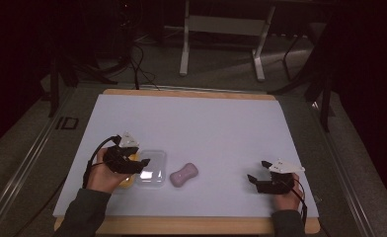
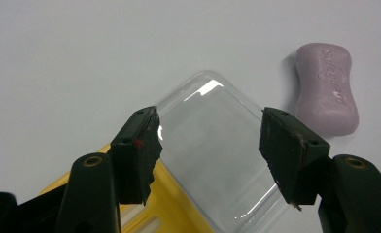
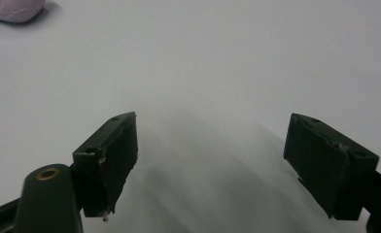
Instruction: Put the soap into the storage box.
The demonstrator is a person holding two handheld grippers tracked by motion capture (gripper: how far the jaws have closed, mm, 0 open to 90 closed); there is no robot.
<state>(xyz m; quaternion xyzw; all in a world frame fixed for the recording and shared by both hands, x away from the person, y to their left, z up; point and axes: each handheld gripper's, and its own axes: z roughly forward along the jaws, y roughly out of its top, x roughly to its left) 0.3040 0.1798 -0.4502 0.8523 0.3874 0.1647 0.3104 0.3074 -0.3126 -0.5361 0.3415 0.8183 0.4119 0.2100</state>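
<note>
This looks like a lab or test room set up for recording, not a home. A plain white sheet [image 1: 191,123] covers a wooden tabletop [image 1: 181,93] that stands alone on grey carpet [image 1: 221,69]. Black cables [image 1: 139,69] trail over the floor behind it, and the metal legs of a bare white frame table [image 1: 221,24] stand farther back. The surroundings are dark, with light falling mainly on the work surface

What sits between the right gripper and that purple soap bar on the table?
Nothing visible. In the high view only bare white table lies between the open right gripper and the soap bar. The clear lid and left gripper sit beyond the soap.
</note>
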